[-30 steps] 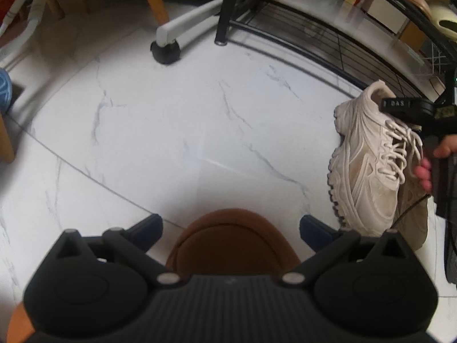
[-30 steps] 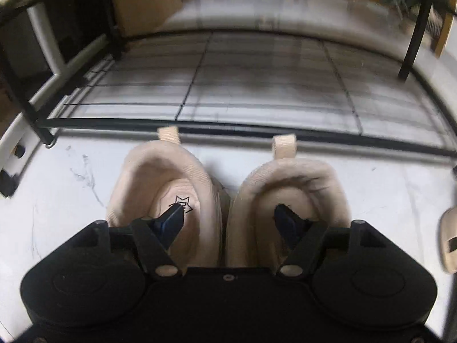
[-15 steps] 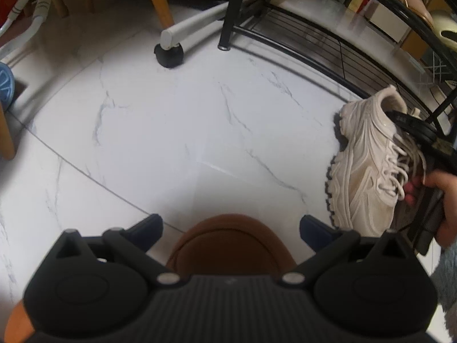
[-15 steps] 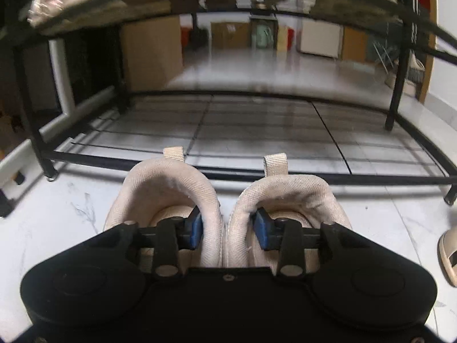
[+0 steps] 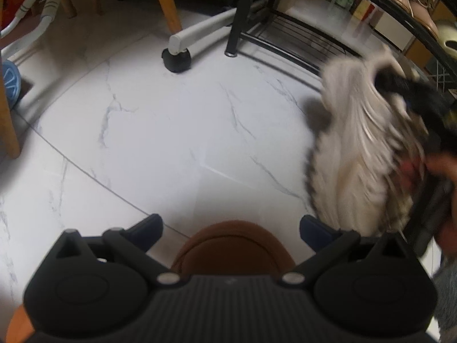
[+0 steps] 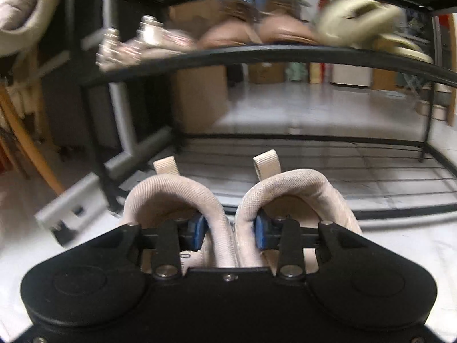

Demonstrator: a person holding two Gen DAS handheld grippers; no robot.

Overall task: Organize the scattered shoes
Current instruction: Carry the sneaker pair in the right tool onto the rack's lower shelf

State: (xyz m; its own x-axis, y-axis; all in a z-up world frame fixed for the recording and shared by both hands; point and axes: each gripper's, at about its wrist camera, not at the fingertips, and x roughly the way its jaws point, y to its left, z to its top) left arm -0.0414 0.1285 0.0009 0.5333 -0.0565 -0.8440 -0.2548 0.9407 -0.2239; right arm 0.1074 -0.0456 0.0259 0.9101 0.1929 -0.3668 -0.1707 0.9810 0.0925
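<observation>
My right gripper [image 6: 230,230] is pinching the pair of beige sneakers [image 6: 200,200] together, one blue pad [image 6: 197,228] inside each heel collar, squeezing the two inner collar walls against each other. Both pull tabs stand up just beyond the heels. The pair hangs in front of the black shoe rack [image 6: 285,54], level with its bare wire bottom shelf [image 6: 342,171]. The shelf above carries brown shoes [image 6: 274,31], a pale olive shoe [image 6: 357,20] and a studded one, all blurred. No brand or lettering is readable on anything.

My left gripper [image 5: 231,228] is spread wide, holding nothing, hovering over a brown shoe [image 5: 231,245] on the white marble floor [image 5: 171,114]. To its right the sneakers show as a blur. Beyond are a chair caster [image 5: 176,60] and a wooden leg [image 5: 165,0].
</observation>
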